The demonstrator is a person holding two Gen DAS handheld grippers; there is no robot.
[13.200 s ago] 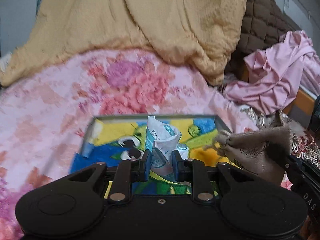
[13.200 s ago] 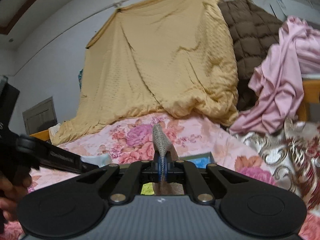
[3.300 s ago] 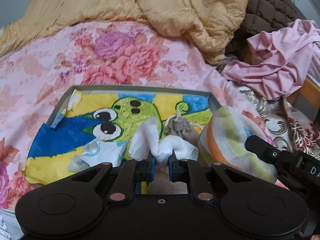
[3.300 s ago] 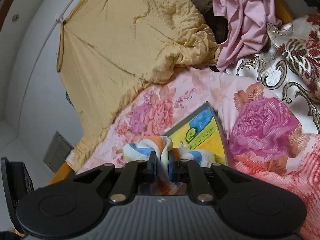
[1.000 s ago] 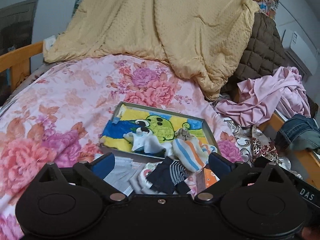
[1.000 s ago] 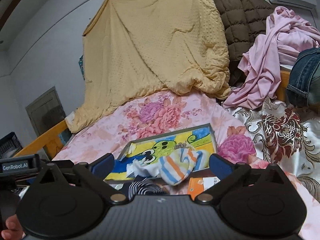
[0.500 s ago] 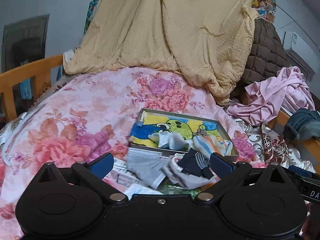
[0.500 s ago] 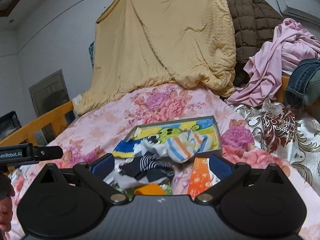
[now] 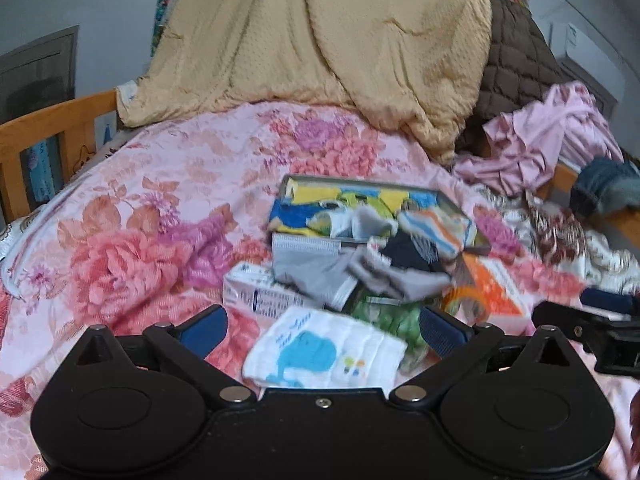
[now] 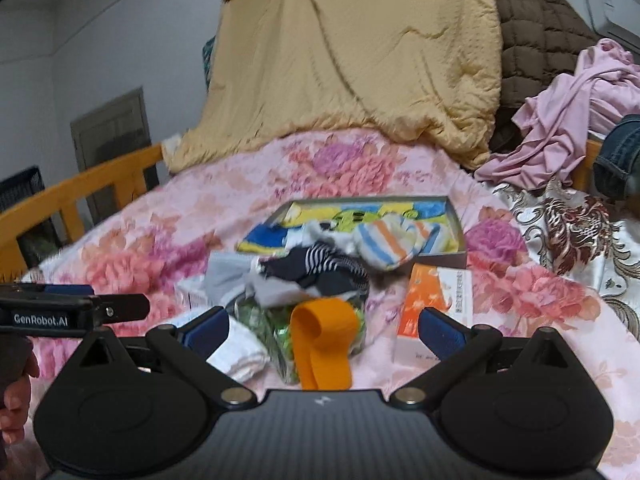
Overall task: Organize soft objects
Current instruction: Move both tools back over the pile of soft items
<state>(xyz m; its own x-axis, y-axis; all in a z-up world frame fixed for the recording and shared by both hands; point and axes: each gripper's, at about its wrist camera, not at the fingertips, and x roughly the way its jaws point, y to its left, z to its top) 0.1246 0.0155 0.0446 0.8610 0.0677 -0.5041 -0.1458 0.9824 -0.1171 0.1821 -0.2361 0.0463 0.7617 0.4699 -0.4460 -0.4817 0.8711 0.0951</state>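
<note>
**Both grippers empty over the pile**

My left gripper (image 9: 322, 324) has its jaws wide apart, nothing between them, above a white cloth (image 9: 324, 354) with a blue print. My right gripper (image 10: 323, 326) is spread wide too, empty, over an orange strap (image 10: 322, 344). Just beyond: grey cloth (image 9: 316, 270), striped dark sock (image 10: 320, 270), orange box (image 10: 438, 300) to the right. Farther off, the tray (image 10: 454, 216) on the floral bedspread (image 9: 160, 208) holds a striped towel (image 10: 386, 246) spilling over its near edge.
</note>
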